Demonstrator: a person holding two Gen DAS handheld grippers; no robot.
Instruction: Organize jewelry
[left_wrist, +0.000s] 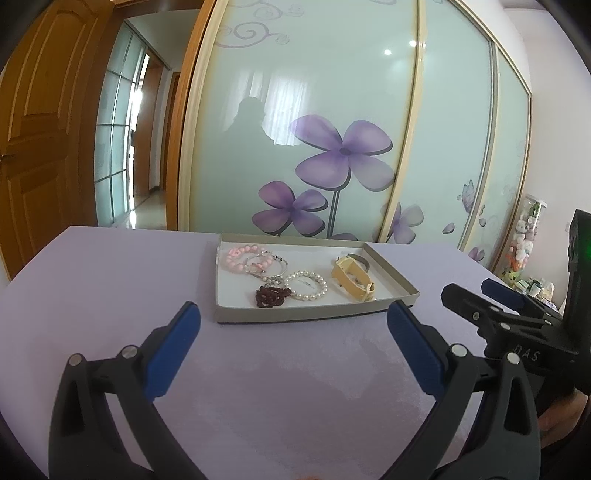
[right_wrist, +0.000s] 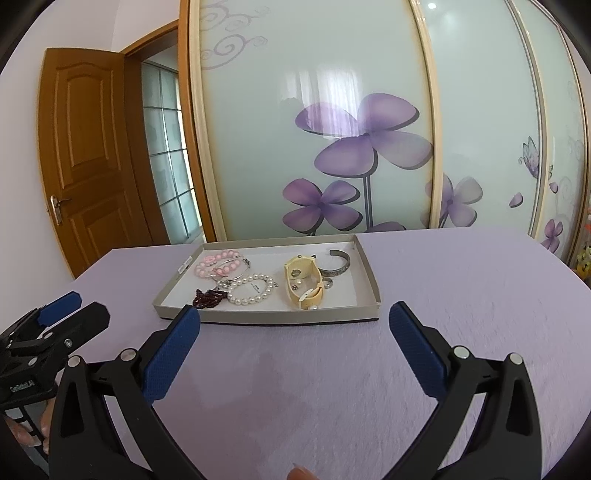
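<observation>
Left gripper (left_wrist: 293, 315): hovers over the lavender desk (left_wrist: 110, 280), short of the tray; its blue-padded fingers (left_wrist: 173, 350) are spread wide with nothing between them. In the right wrist view it shows at the far left edge (right_wrist: 75, 308).
Tray (left_wrist: 391, 275): a shallow grey cardboard tray with a white floor, lying flat on the desk in front of both grippers, near the desk's far edge.
Pink bead bracelet (left_wrist: 243, 258): in the tray's far left part, overlapping a thin silver bangle (left_wrist: 279, 267).
Dark red bead bracelet (left_wrist: 271, 295): bunched up near the tray's front wall, touching the pearl bracelet on its right.
Pearl bracelet (left_wrist: 306, 286): a white ring lying flat around the middle of the tray.
Cream watch (left_wrist: 352, 280): a wide cream-yellow strap, curled and standing on edge, right of the pearls.
Silver cuff (right_wrist: 338, 262): an open engraved band in the tray's far right corner, just behind the watch; a small ring (right_wrist: 328, 283) lies beside it.
Right gripper (right_wrist: 295, 315): also over the desk, before the tray's front wall; fingers (right_wrist: 417, 350) wide apart, empty. From the left wrist camera it sits low at the right (left_wrist: 476, 293).
Wardrobe doors (left_wrist: 314, 129): sliding frosted panels with purple flower prints, behind the desk.
Wooden door (right_wrist: 85, 155): standing open at the left.
</observation>
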